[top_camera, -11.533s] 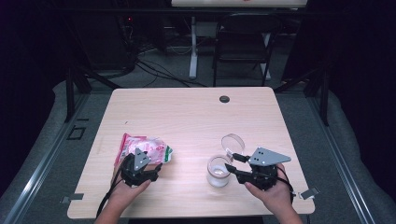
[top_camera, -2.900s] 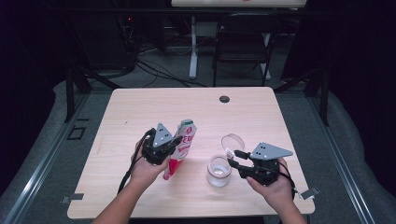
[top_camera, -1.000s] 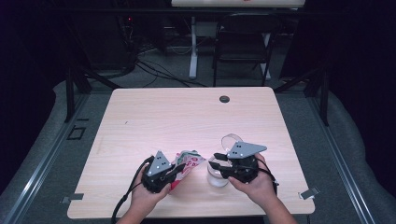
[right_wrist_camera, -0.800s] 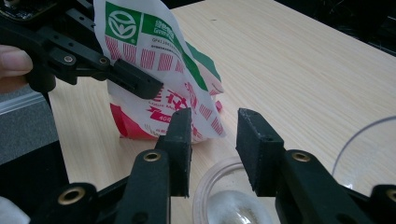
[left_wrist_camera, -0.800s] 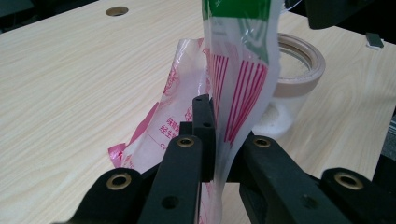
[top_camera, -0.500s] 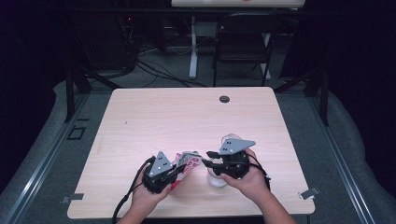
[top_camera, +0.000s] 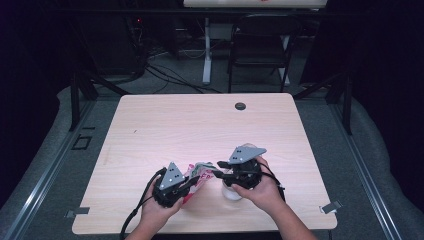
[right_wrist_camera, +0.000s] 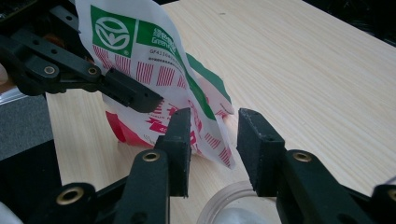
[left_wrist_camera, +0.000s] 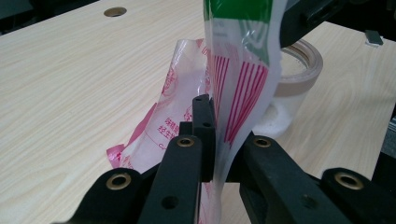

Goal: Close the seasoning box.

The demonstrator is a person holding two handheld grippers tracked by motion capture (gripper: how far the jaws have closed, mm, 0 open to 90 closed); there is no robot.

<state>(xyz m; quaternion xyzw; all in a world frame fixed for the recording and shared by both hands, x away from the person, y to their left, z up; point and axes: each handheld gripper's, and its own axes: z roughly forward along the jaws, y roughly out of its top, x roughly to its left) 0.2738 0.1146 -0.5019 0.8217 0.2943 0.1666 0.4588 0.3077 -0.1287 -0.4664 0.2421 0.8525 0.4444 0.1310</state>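
the bag (left_wrist_camera: 243, 70) is thin, limp, slippery film — left tongs (left_wrist_camera: 219, 154) clamped on it, right tongs (right_wrist_camera: 212, 140) apart around its edge — best gripped near the top corner.

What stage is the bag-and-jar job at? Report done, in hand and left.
Done: the left hand-held gripper is shut on the bag and holds it upright beside the jar. In hand: the right hand-held gripper is open, its jaws on either side of the bag's edge, above the jar's rim. Left: probably pinching that edge and opening the bag; it looks sealed.
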